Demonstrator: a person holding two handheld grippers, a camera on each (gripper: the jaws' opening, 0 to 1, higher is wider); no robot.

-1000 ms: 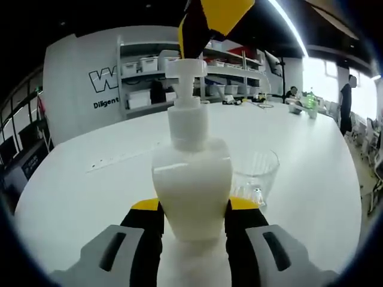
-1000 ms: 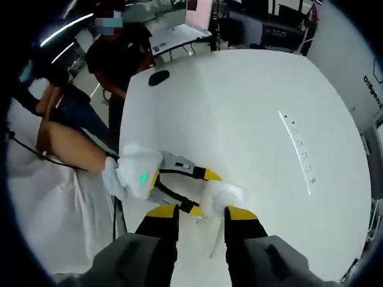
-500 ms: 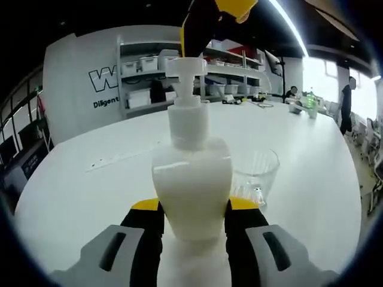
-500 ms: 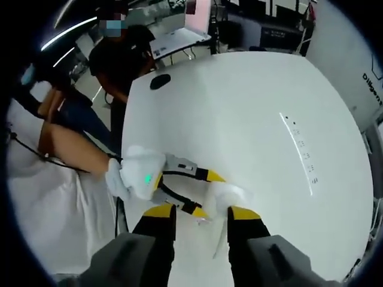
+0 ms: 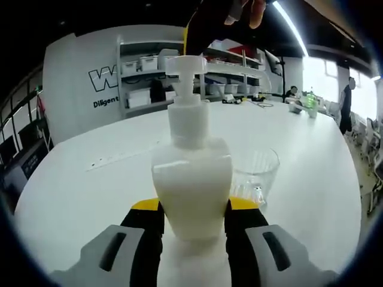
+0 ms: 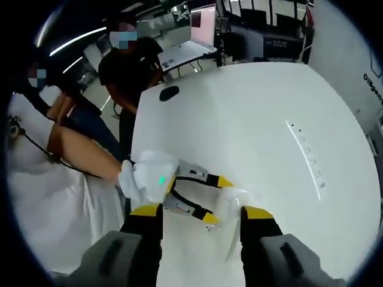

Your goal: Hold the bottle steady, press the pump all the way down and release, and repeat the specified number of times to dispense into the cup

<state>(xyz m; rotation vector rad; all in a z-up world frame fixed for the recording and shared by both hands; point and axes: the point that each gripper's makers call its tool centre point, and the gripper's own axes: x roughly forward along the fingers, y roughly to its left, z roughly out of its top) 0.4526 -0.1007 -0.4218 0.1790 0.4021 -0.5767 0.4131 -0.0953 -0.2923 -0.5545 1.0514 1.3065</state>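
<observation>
Bottle (image 5: 191, 179): white pump dispenser, upright on the white table (image 5: 90, 179), clamped low on the body between the yellow-tipped jaws of the left gripper (image 5: 192, 210). Grip placed low, most likely to anchor the base against tipping under a downward press while leaving the pump (image 5: 187, 69) and neck free. Pump head raised at full height, spout directed toward the view's right, on the side of the cup (image 5: 255, 174).

Cup: clear, ribbed, upright on the table just beside the bottle, to its right in the left gripper view and slightly beyond it. Placement consistent with catching the dispensed liquid. No liquid discernible inside.

Right gripper (image 5: 221, 15): overhead, just above the pump head in the left gripper view, apparently not in contact. In the right gripper view, looking straight down, own jaws spread apart on either side of the white bottle top (image 6: 234, 200), grasping nothing. Overhead position suited to a vertical press.

Left gripper, also seen from above in the right gripper view (image 6: 212, 197), held by a white-gloved hand (image 6: 146, 179).

Legible writing: large "W" on the back wall (image 5: 105, 78), remainder cut off by shelving (image 5: 149, 78); below it "Diligent", likewise truncated. No label readable on the bottle.
</observation>
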